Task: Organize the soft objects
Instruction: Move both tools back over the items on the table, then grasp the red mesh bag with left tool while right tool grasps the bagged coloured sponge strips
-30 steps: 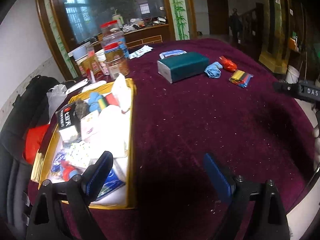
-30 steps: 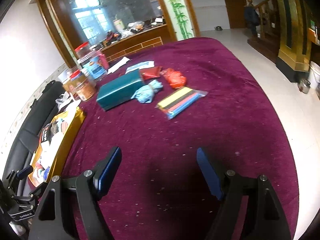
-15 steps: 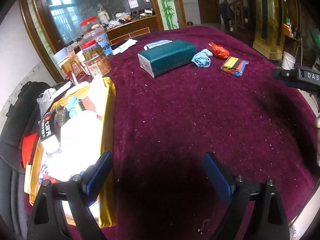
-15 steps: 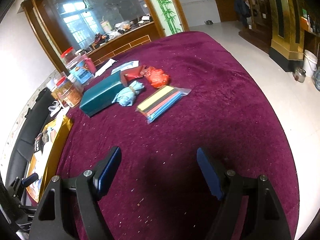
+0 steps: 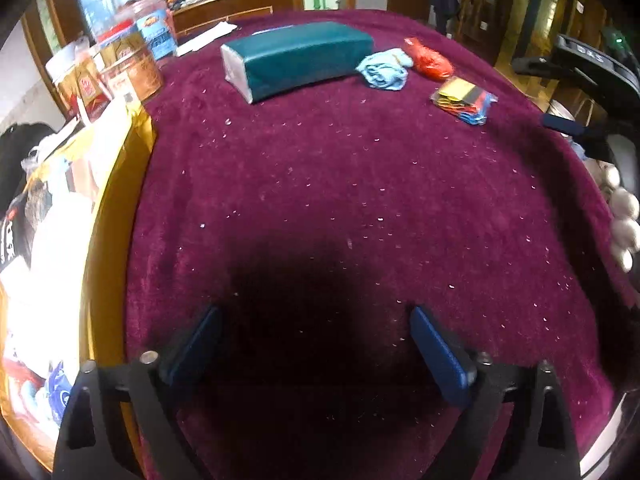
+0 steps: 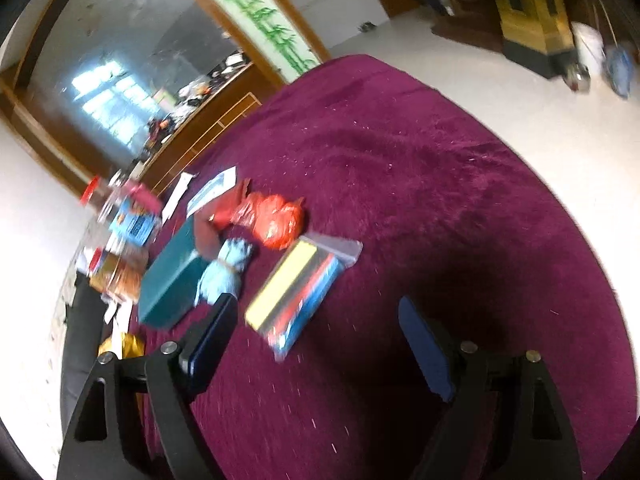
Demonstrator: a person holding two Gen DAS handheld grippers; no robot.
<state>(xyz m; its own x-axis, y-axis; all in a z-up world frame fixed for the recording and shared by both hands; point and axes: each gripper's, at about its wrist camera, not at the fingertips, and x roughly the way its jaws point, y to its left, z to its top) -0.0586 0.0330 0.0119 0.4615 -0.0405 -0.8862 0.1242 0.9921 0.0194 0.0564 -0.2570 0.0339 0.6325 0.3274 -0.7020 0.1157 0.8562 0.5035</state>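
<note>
I judge the sorting barely started: both my left tongs [image 5: 316, 344] and right tongs [image 6: 314, 334] hang apart and empty above the table [image 5: 360, 200]. Lying loose at its far side I count one blue cloth bundle [image 5: 384, 71], one red bag [image 5: 430, 62] and one clear packet of coloured strips [image 6: 296, 288], beside one teal tissue pack [image 5: 296, 60]; all four seem left to handle

One teal box [image 5: 296, 60], one blue cloth [image 5: 383, 72], one red bag [image 5: 430, 62].

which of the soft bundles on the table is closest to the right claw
The clear bag of multicoloured strips, nearer the open right claw than the blue cloth bundle or orange-red bag.
</note>
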